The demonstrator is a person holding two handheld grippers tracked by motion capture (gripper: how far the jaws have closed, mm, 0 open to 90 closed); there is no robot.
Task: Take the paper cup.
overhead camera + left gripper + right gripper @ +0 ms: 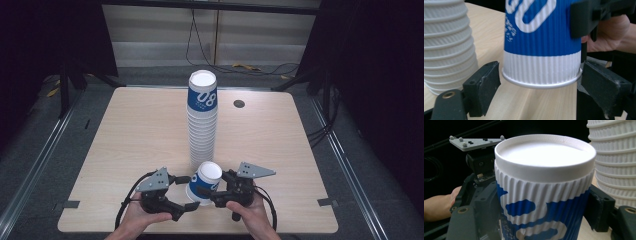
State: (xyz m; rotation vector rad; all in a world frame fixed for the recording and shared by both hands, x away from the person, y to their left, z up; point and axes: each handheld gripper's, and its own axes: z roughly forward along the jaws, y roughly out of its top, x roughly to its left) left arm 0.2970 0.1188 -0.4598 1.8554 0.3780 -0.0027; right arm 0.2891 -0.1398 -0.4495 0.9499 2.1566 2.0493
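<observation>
One cup [204,183] sits clamped in my right claw [216,192] before the stack [202,125]; my left claw [186,192], seemingly open around its rim, should next grip.

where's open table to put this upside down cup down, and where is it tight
The table is bare to the left of the cup stack and to its right, from the round grommet down to the near edge. It is tight at the near middle: the single cup, held upside down in the right gripper, sits at the stack's foot, with the open left gripper flanking it.
</observation>
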